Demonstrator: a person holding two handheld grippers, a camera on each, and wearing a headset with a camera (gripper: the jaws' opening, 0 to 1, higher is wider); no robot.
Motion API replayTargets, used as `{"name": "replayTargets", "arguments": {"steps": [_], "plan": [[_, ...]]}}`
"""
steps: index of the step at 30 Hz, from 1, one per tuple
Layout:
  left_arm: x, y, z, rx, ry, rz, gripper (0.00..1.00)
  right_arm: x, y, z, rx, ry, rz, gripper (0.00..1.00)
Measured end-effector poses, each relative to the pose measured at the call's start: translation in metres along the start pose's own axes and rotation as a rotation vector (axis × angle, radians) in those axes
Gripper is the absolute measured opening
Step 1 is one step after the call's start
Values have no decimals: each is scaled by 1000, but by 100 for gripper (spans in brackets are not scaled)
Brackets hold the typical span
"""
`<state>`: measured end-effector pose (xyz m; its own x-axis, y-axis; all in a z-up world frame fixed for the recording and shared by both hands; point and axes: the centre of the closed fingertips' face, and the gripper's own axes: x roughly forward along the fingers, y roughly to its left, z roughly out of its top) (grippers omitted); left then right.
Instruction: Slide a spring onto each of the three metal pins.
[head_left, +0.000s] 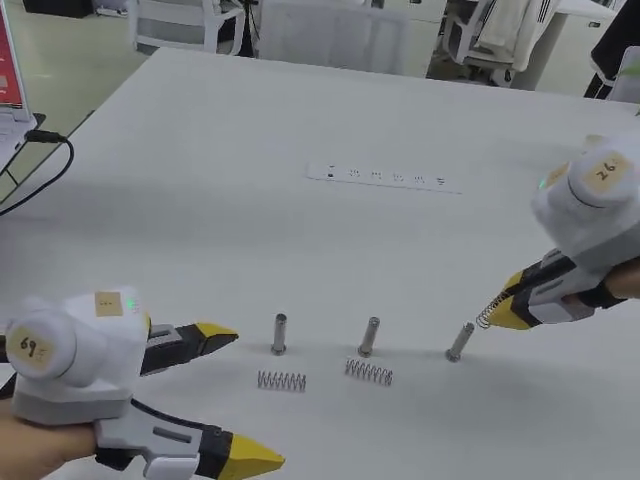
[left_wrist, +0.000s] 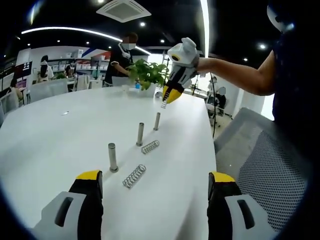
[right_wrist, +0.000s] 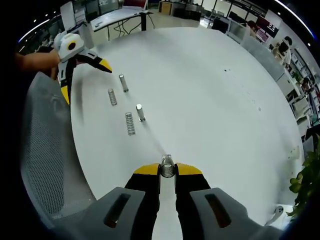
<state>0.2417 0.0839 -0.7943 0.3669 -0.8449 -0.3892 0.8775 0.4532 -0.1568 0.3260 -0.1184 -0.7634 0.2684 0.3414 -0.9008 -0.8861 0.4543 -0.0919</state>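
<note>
Leftward, the left hand-held gripper (head_left: 257, 397) is hanging spread near the left pin (head_left: 279, 333), smooth metal on the matte tabletop (head_left: 300, 230); the left spring (head_left: 281, 381) and middle spring (head_left: 369, 372), thin wire coils, are lying loose by their pins. The right hand-held gripper (head_left: 497, 316) is pinching the third spring (head_left: 489, 312) just beside the right pin (head_left: 460, 341); off-axis, the coil is risking snagging its rim or tipping it.

Left pin (head_left: 279, 334): grey metal, upright on the counter, just off the left tool's (head_left: 257, 398) upper tip.
Middle pin (head_left: 369, 337): upright, between the other two.
Right pin (head_left: 460, 342): standing, bare, near the right tool's (head_left: 510, 312) tip.
Held spring (head_left: 490, 311): pinched in the right tool, angled toward the right pin.
Left spring (head_left: 281, 380): lying flat beside the left pin.
Middle spring (head_left: 368, 372): lying flat beside the middle pin.
</note>
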Motion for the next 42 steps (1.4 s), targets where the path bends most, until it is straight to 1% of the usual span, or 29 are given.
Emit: {"name": "replayTargets", "arguments": {"steps": [6,23,34,42], "plan": [[1,0,1,-2,-1,1,83,7,-1,-1,-6,18,7,8],[0,-1,1,-2,2,0,81,20,-2,-1,1,37,32,8],[1,1,0,-4,6,-1,81,38,1,-9,22,58,55,8],[1,0,0,-3,7,-7,80,53,4,-14,36,71,59,8]]}}
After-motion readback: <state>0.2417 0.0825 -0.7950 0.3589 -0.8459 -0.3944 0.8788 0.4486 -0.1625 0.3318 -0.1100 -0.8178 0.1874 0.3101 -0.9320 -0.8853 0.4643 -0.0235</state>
